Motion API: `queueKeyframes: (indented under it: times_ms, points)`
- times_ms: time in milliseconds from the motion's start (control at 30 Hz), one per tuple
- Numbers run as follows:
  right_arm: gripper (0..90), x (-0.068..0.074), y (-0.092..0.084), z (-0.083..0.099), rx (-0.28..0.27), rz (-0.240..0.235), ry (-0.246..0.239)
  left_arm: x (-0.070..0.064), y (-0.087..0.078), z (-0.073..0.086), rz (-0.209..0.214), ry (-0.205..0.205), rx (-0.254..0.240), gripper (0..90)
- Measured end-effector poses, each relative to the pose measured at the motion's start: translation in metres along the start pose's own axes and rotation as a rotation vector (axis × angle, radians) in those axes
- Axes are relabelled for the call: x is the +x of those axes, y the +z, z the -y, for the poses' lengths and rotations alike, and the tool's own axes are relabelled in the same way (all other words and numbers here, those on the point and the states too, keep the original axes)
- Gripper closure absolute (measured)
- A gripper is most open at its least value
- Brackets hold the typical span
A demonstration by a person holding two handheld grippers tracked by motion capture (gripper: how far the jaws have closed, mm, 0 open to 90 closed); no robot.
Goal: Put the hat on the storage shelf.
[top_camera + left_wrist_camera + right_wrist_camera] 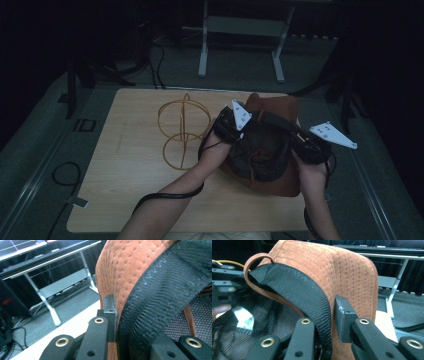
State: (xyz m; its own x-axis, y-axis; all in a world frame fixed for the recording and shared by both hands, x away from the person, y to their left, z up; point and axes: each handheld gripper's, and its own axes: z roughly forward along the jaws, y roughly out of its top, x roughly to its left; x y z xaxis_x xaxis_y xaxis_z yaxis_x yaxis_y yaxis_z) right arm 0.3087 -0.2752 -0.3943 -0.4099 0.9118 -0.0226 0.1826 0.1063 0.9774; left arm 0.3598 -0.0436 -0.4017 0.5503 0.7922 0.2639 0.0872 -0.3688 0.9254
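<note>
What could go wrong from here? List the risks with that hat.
1. Both tongs, left and right, pinch just the black sweatband edge of the brown hat; it could slip free or stretch.
2. The gold wire stand sits close beside the left tongs; a sideways swing might topple it.

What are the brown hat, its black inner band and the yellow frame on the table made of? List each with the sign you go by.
Brown hat: looks like suede or a suede-like fabric, matte and napped, with rows of stitching.
Black inner band: coarse woven webbing, likely synthetic; the weave ribs show plainly. A black mesh lining sits beside it.
Yellow frame: thin bent rod in hoops, probably coated or painted metal wire; the dim light leaves that open.
</note>
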Motion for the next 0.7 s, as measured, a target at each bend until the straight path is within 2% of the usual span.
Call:
queueKeyframes:
  times_ms: [100,133,167,267,367,433,500,533,567,600,700]
  points:
    - [72.4,0.0,-0.005,0.002,0.005,-0.014,0.001,0.001,0.0,-0.001,0.006,-0.001,-0.01,85.8]
    - [65.3,0.0,-0.01,0.004,0.008,-0.032,0.001,0.002,-0.001,-0.001,0.012,-0.011,-0.016,85.9]
    - [65.3,0.0,-0.01,0.004,0.008,-0.032,0.001,0.002,-0.002,-0.001,0.021,-0.012,-0.024,85.9]
    - [53.1,-0.001,-0.019,0.007,0.024,-0.077,-0.001,0.003,-0.006,-0.003,0.036,-0.012,-0.033,86.0]
    - [46.1,-0.008,-0.029,0.009,0.041,-0.154,0.013,0.01,-0.006,-0.001,0.03,-0.022,-0.029,85.9]
    - [42.3,-0.014,-0.036,0.012,0.032,-0.173,-0.011,0.013,-0.007,0.0,0.032,-0.027,-0.029,86.0]
    - [42.3,-0.018,-0.041,0.013,0.024,-0.165,-0.035,0.015,-0.009,0.001,0.03,-0.011,-0.036,85.9]
    - [42.4,-0.021,-0.045,0.013,0.015,-0.156,-0.051,0.015,-0.01,0.002,0.044,-0.009,-0.038,85.9]
    - [44.1,-0.03,-0.051,0.014,0.01,-0.125,-0.073,0.016,-0.011,0.003,0.05,-0.007,-0.035,85.9]
    - [44.1,-0.03,-0.051,0.014,0.01,-0.125,-0.073,0.016,-0.011,0.004,0.063,-0.011,-0.041,85.9]
    - [45.3,-0.047,-0.058,0.014,0.002,-0.082,-0.069,0.016,-0.015,0.008,0.11,-0.01,-0.071,85.8]
